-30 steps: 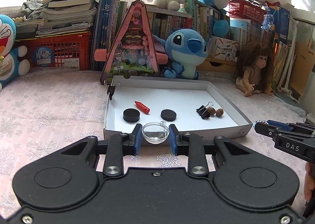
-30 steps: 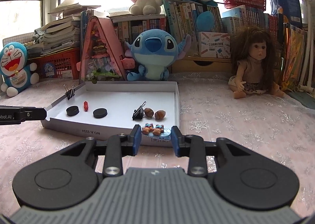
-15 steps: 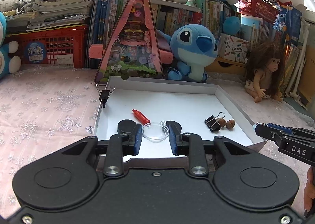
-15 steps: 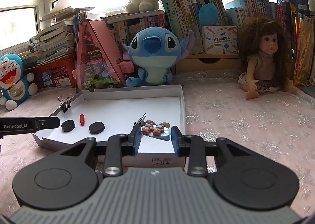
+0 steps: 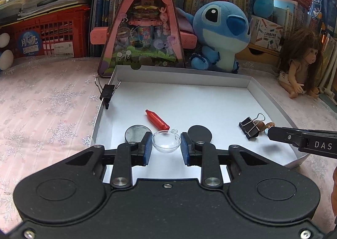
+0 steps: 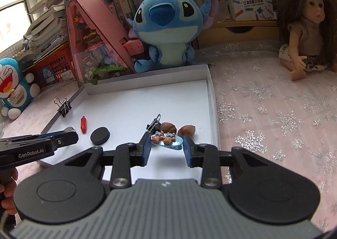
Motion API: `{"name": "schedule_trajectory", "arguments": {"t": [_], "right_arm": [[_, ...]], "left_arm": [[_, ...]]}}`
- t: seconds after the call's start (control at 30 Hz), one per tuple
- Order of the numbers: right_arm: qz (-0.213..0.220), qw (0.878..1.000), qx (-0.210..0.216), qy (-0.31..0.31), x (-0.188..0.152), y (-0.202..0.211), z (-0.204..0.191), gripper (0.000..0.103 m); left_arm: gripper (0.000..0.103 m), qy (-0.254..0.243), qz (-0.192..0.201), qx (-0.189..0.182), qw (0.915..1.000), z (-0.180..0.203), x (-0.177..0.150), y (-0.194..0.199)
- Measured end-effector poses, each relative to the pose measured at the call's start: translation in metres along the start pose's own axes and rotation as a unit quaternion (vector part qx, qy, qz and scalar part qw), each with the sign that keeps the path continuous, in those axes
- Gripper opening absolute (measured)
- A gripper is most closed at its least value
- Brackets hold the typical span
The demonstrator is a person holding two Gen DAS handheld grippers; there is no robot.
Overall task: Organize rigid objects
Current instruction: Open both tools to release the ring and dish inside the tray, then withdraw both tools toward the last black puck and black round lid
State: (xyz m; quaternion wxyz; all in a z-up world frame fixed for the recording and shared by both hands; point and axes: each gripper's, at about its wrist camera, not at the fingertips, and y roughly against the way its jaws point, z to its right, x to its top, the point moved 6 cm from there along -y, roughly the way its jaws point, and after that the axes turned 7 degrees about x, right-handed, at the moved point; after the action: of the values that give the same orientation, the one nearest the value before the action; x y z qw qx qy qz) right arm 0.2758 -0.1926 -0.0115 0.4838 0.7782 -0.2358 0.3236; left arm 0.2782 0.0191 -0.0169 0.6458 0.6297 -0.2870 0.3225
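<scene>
Item: clear dome (image 5: 166,141), clamped in left tool (image 5: 166,144) above white tray (image 5: 210,77), near edge. Item: bear charm (image 6: 165,139), clamped in right tool (image 6: 167,146), at 6 o'clock of nuts (image 6: 186,130). Both are best lowered onto bare floor before release.

Both hand-held grippers (image 5: 166,146) (image 6: 167,146) now over tray (image 5: 181,75)

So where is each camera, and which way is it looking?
Left wrist: sits on the left gripper, looks along its fingers into the white tray; the clear dome is held; the right gripper's tip pokes in.
Right wrist: sits on the right gripper, looks into the same tray from the right; the bear charm is held; a hand shows.
Both see: tray, red tube, blue plush.
</scene>
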Motion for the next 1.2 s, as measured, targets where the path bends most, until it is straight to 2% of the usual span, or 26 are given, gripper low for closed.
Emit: {"name": "schedule_trajectory", "arguments": {"t": [0.17, 0.63, 0.87, 0.97, 1.0, 1.2], "right_arm": [[-0.022, 1.000, -0.010, 0.007, 0.003, -0.015, 0.002, 0.038], [-0.034, 0.999, -0.006, -0.030, 0.023, -0.034, 0.014, 0.038], [-0.033, 0.999, -0.005, -0.038, 0.022, -0.031, 0.014, 0.039], [-0.026, 0.999, -0.004, -0.042, 0.022, -0.028, 0.015, 0.047], [-0.024, 0.999, 0.000, -0.042, 0.022, -0.026, 0.014, 0.058], [-0.002, 1.000, 0.013, -0.027, 0.026, -0.009, 0.006, 0.065]], "left_arm": [[0.027, -0.011, 0.005, 0.002, 0.9999, 0.004, 0.005, -0.008], [0.027, 0.014, 0.013, -0.008, 0.9998, 0.003, 0.023, -0.038], [0.027, 0.005, 0.012, -0.010, 0.9999, 0.008, 0.020, -0.035], [0.044, 0.000, 0.015, -0.013, 0.9998, 0.009, 0.020, -0.030], [0.049, 0.000, 0.019, -0.010, 0.9998, 0.008, 0.020, -0.027], [0.065, -0.008, 0.037, -0.011, 0.9992, 0.007, 0.023, -0.005]]}}
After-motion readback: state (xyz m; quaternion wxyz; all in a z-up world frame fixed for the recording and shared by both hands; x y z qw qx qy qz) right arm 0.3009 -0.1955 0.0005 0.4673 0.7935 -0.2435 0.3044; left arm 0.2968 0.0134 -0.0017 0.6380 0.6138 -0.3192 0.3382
